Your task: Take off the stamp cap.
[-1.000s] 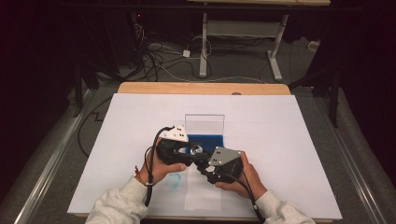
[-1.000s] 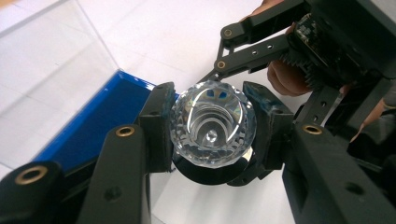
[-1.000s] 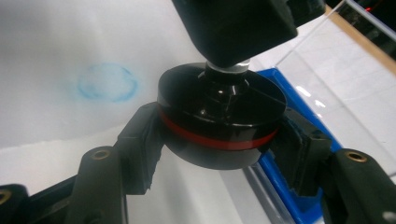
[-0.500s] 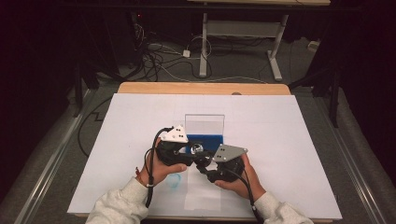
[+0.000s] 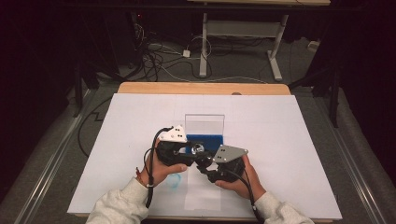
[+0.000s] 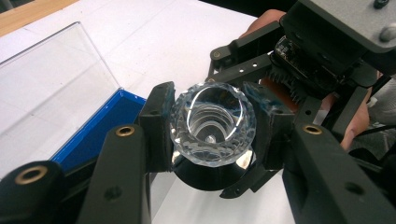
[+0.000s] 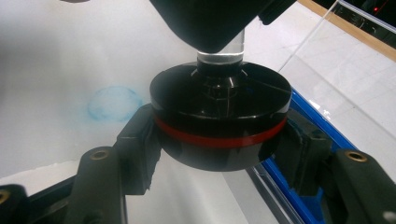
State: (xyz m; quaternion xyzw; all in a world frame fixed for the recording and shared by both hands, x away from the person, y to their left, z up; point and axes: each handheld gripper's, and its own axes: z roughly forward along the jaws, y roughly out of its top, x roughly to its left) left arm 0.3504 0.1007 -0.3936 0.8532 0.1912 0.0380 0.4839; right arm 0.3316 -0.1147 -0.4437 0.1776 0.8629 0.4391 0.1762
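Nothing much has shifted since a second ago: both your hands sit at the same spot near the front middle of the white table, though your right gripper's jaws did ease open a touch and have just been closing again on the black base between them.

Your left gripper is clamped tight on the faceted clear glass piece, one pad on each side of its rim, and you're looking straight down into its hollow top. Below it in that view sits the round black base.

From the right gripper view, the pads squeeze that black disc with the red band on either side, and the clear stem rises out of its middle up toward your left gripper. So the two parts are joined, held in the air between both grippers.

Just behind them lies the blue case with its clear lid standing open. A faint blue smudge marks the table beside your left hand.
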